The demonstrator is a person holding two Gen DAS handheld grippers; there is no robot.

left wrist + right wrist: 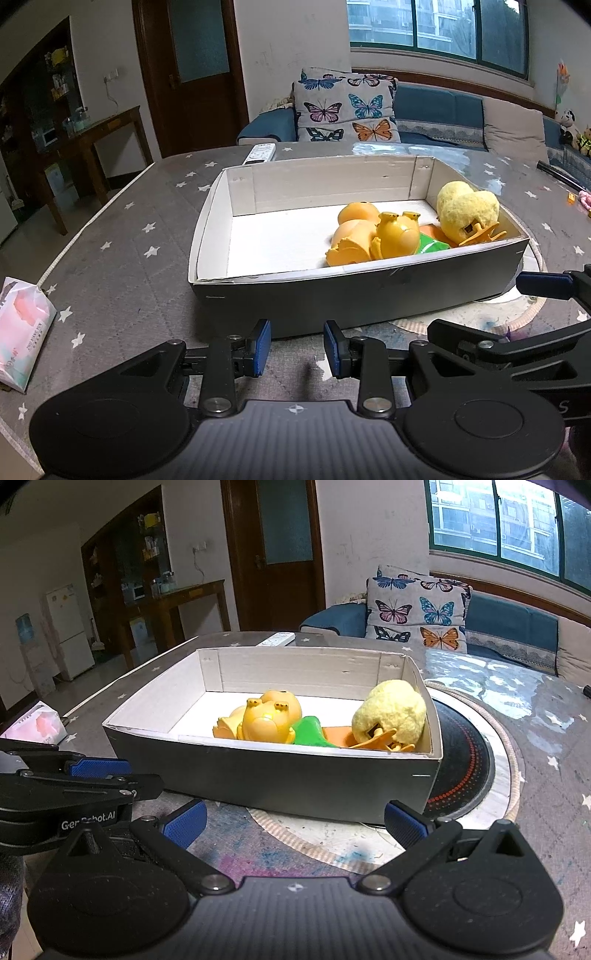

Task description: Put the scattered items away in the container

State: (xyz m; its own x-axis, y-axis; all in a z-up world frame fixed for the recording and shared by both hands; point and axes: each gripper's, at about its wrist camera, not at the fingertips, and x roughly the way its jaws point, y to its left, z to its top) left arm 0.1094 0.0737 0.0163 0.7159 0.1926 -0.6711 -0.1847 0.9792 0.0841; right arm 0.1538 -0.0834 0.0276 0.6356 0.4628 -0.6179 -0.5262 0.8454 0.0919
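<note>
A grey cardboard box (pixel 362 295) (pixel 280 775) with a white inside stands on the star-patterned table. In its right half lie a yellow plastic duck toy (pixel 397 236) (pixel 267 725), an orange round toy (pixel 356 221), a green piece (pixel 432 245) (pixel 310 733) and a fluffy yellow plush with orange feet (pixel 467 210) (pixel 389 710). My left gripper (pixel 297 349) hovers in front of the box's near wall, jaws slightly apart and empty. My right gripper (pixel 295 825) is open wide and empty, just before the box. Each gripper shows at the edge of the other's view.
A tissue pack (pixel 22 332) (pixel 37 723) lies at the table's left edge. A white remote (pixel 260 153) (pixel 277 639) lies behind the box. A round patterned mat (pixel 476 760) sits under the box's right end. A sofa with a butterfly pillow (pixel 347 107) stands beyond.
</note>
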